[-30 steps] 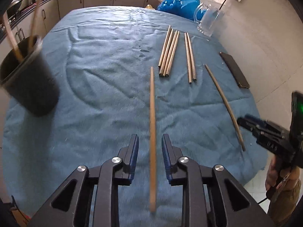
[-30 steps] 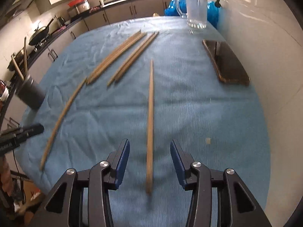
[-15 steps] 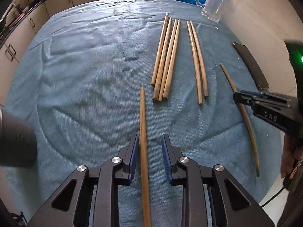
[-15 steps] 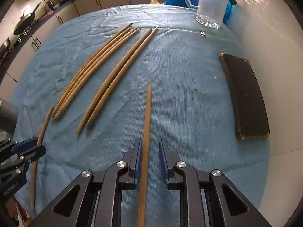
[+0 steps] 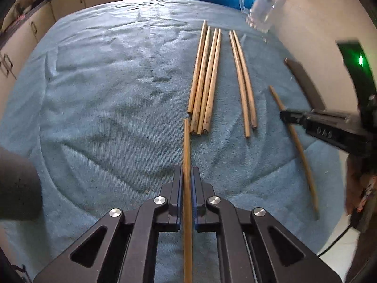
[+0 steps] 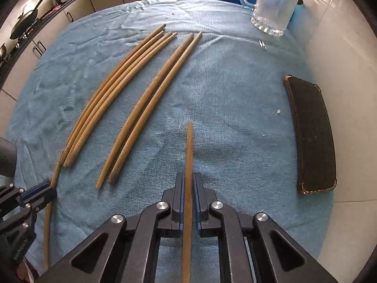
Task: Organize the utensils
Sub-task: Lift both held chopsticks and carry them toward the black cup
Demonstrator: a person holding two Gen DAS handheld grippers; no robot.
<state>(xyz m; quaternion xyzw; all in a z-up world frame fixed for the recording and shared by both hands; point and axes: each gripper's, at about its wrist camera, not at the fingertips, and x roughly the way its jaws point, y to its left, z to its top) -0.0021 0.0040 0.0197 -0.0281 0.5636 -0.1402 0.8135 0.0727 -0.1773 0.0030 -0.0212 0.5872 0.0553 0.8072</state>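
Wooden chopsticks lie on a blue cloth (image 5: 94,94). My left gripper (image 5: 187,174) is closing, and its pads press on one chopstick (image 5: 186,141) that runs forward between them. In the right wrist view my right gripper (image 6: 189,179) is closing too, its pads pressing another chopstick (image 6: 189,146). Each gripper shows in the other's view: the right gripper (image 5: 285,115) on its chopstick (image 5: 304,158), the left gripper (image 6: 50,188) on its own chopstick (image 6: 48,224). Between them lie a bundle of several chopsticks (image 5: 205,77) and a pair (image 5: 242,82).
A glass mug (image 6: 275,7) stands at the far right corner, with a blue bag behind it. A black phone case (image 6: 313,136) lies along the right edge by the wall. A dark cup (image 5: 16,184) stands at the near left. Kitchen cabinets line the back.
Both grippers moved forward along their chopsticks toward the laid-out group, and both sets of jaws closed onto the sticks. The dark cup slid out toward the left edge of view.
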